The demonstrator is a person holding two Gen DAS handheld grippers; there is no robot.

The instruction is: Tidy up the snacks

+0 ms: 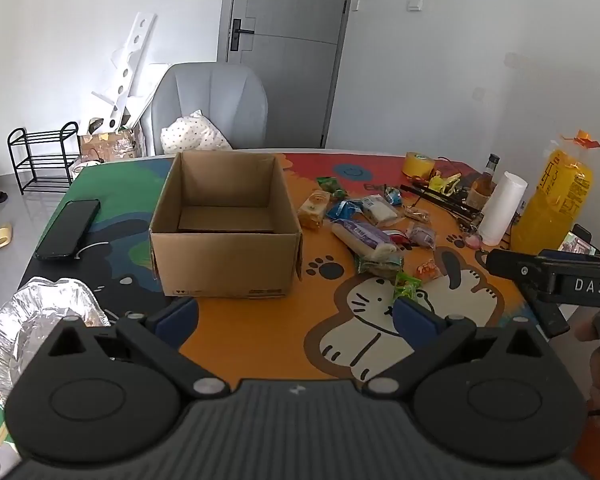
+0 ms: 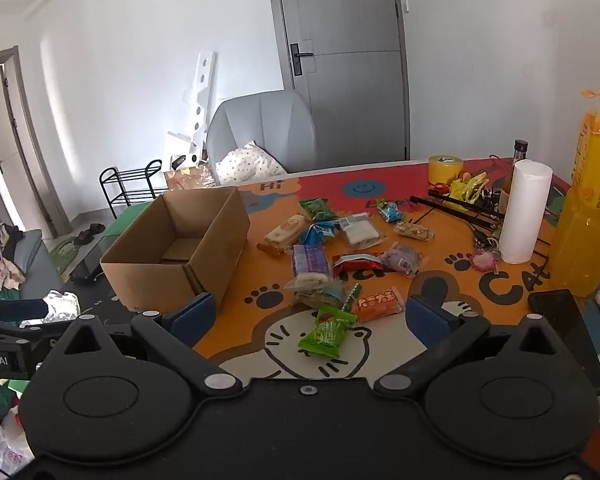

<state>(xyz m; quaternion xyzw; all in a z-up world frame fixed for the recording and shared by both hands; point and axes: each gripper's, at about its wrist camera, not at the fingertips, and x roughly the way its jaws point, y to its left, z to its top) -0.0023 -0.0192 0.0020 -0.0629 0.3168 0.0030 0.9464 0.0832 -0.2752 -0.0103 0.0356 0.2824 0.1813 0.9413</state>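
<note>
An open, empty cardboard box stands on the cartoon-printed table mat; it also shows in the right wrist view. Several wrapped snacks lie scattered to its right: a green packet, an orange packet, a red packet, a purple-blue pack, a tan cake bar. My left gripper is open and empty, hovering in front of the box. My right gripper is open and empty, just above and around the green packet.
A black phone lies left of the box, crumpled foil near the front left. At the right stand a white roll, an orange juice jug, yellow tape, a dark bottle and another phone. A grey chair stands behind the table.
</note>
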